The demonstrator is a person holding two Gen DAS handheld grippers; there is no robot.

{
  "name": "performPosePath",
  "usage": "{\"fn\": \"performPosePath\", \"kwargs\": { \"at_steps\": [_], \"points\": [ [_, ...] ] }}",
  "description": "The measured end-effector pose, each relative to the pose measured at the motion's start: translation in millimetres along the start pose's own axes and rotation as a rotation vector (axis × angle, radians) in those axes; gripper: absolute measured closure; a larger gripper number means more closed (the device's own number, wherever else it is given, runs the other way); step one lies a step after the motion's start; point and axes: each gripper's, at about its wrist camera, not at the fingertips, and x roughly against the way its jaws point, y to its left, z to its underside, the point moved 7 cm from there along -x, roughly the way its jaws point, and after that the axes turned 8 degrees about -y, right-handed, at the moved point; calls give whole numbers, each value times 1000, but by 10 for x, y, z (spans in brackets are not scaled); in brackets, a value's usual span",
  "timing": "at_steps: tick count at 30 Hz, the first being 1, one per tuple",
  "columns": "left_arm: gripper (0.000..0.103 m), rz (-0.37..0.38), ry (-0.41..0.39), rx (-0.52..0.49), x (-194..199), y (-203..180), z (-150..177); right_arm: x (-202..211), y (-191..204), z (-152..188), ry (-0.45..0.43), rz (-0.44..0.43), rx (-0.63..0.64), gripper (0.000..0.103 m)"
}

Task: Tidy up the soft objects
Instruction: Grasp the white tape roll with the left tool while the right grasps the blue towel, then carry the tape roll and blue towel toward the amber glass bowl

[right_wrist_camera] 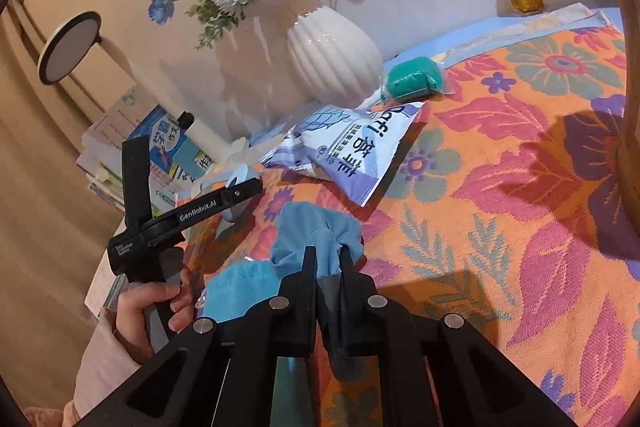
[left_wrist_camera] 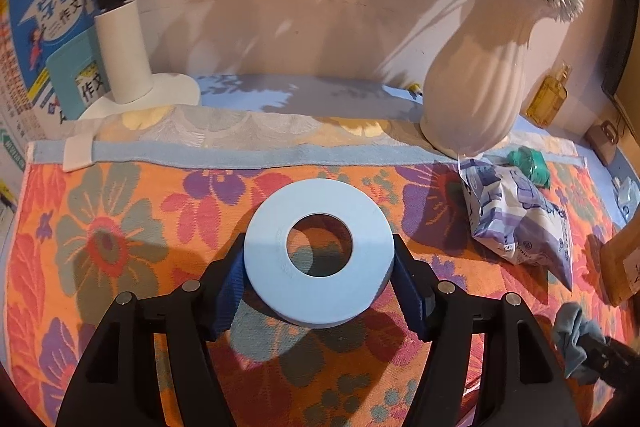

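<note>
pale blue and ring-shaped, the foam ring point(left_wrist_camera: 318, 253) sits between the fingers of the left gripper point(left_wrist_camera: 318, 269), its flat face tilted up toward the camera and its hole open to the flowered towel point(left_wrist_camera: 120, 227) beneath. its axis runs up and slightly back toward the wall; the ring's broad face lies roughly level, lifted a little off the cloth to judge by the shadow under it. the ribbed blue pads point(left_wrist_camera: 230, 293) press on its left and right rims, so the fingers are part-way open and clamped on the ring.

over in the right wrist view, the right gripper point(right_wrist_camera: 326, 267) has its fingers closed together on a bunched blue cloth point(right_wrist_camera: 316, 235). the cloth puffs out ahead of the fingertips and trails down and to the left, its long side running roughly along the fingers. it hangs just over the towel, near the bottom left of the spread.

a purple and white packet point(right_wrist_camera: 352, 151) lies flat on the towel beyond the cloth, one corner pointing toward the white ribbed vase point(right_wrist_camera: 332, 59). a green soft roll point(right_wrist_camera: 414, 77) rests just beside the vase's foot. a person's hand point(right_wrist_camera: 148, 311) grips the handle of the left gripper at the worktop's edge.
</note>
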Motion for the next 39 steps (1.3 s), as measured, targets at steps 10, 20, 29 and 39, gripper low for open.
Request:
{"fn": "performPosePath", "kwargs": {
  "at_steps": [10,20,29,39],
  "points": [
    [39,-28,14,17,230,-29,243,192,-14,152,7,-5,-18,95],
    [39,-86,55,-29,672,-72,650,446,-74,398,40,93,-8,95],
    [39,-81,115,0,1104,-168,725,655,2,329,119,136,17,95],
    [39,8,75,-36,1456,-617,420,1026,3,101,151,88,9,95]
  ]
}}
